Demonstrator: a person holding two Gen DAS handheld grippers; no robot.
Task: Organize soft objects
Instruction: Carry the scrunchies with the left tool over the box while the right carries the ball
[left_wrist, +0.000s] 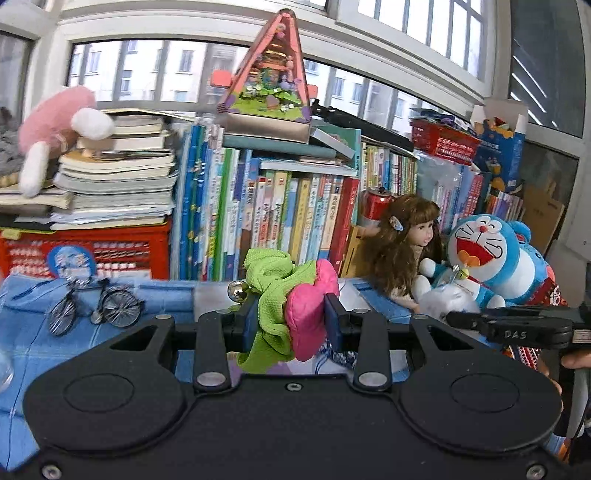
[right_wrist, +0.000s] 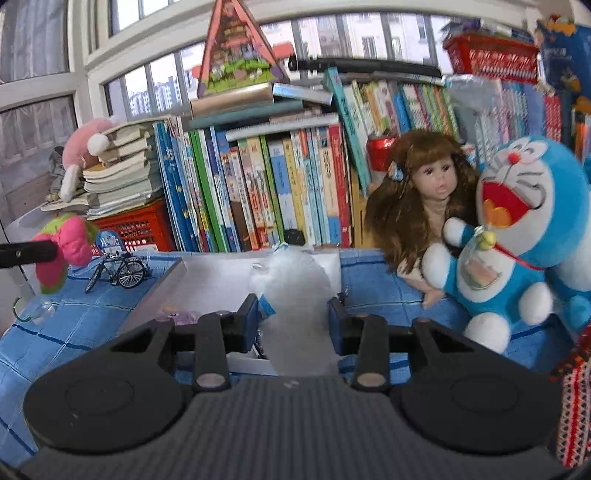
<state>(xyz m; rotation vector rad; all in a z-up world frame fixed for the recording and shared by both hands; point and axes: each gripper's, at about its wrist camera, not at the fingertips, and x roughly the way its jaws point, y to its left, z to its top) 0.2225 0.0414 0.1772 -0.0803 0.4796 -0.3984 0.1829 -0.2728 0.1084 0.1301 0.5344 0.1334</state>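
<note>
My left gripper (left_wrist: 291, 317) is shut on a pink and green soft flower toy (left_wrist: 295, 314) with a silver bell, held above the blue cloth. The toy also shows at the far left of the right wrist view (right_wrist: 66, 247). My right gripper (right_wrist: 293, 317) is shut on a white fluffy soft object (right_wrist: 295, 302), held over a white box (right_wrist: 221, 280). A blue Doraemon plush (right_wrist: 517, 229) and a brown-haired doll (right_wrist: 424, 199) sit at the right, against the books. The right gripper shows at the right edge of the left wrist view (left_wrist: 517, 325).
A row of upright books (right_wrist: 277, 184) lines the back. A stack of books (left_wrist: 114, 173) sits on a red crate (left_wrist: 88, 254), with a pink plush (left_wrist: 55, 125) on top. A small metal bicycle model (left_wrist: 96, 306) stands on the blue cloth (right_wrist: 55, 332). A patterned knit item (right_wrist: 572, 398) lies at the right.
</note>
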